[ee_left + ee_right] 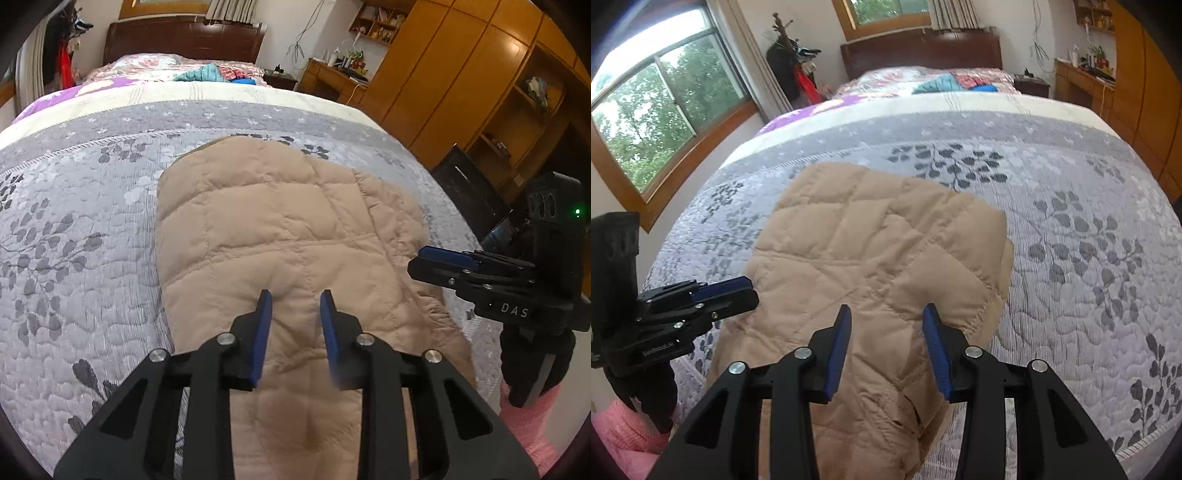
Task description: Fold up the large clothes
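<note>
A tan quilted jacket (280, 236) lies folded into a long strip on the grey leaf-patterned bedspread (81, 206), running from the near bed edge toward the middle. It also shows in the right wrist view (871, 251). My left gripper (295, 299) is open and empty, hovering over the jacket's near part. My right gripper (886, 314) is open and empty too, above the jacket's near right part. Each gripper shows from the side in the other's view: the right gripper (439, 258) at the jacket's right edge, the left gripper (738, 288) at its left edge.
The bed runs back to a dark wooden headboard (184, 40), with a pile of coloured clothes (218, 74) near the pillows. Wooden wardrobes (461, 74) and a desk stand on the right. A window (653, 110) is on the left wall. The bedspread (1089, 240) stretches to the right.
</note>
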Demonstrator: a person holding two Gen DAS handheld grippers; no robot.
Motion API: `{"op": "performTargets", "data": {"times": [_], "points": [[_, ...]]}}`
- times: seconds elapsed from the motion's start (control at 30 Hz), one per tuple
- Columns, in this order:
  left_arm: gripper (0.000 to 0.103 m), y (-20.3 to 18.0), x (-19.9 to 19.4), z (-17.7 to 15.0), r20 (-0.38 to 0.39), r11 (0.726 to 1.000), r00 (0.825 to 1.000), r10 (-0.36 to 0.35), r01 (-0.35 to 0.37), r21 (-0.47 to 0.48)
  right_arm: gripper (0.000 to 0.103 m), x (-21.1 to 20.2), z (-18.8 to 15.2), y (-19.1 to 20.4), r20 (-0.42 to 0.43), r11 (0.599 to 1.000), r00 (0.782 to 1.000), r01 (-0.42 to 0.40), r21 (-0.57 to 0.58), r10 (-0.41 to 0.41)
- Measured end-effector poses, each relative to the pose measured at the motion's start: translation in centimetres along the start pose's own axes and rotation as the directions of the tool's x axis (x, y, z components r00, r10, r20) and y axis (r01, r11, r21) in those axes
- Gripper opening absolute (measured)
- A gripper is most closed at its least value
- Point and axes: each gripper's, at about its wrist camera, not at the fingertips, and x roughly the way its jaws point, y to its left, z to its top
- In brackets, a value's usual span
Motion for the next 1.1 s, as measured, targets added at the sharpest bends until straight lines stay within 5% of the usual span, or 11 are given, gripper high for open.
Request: {"op": "performTargets", "data": {"times": [1.1], "points": [[0.025,-0.1,3.4,-1.8,-0.016,0.995,0.999,0.05,-0.048,0.092,0.039,4.8,-2.1,-2.5,-0.034,0.999,0.999,-0.01,0.051,0.012]]}}
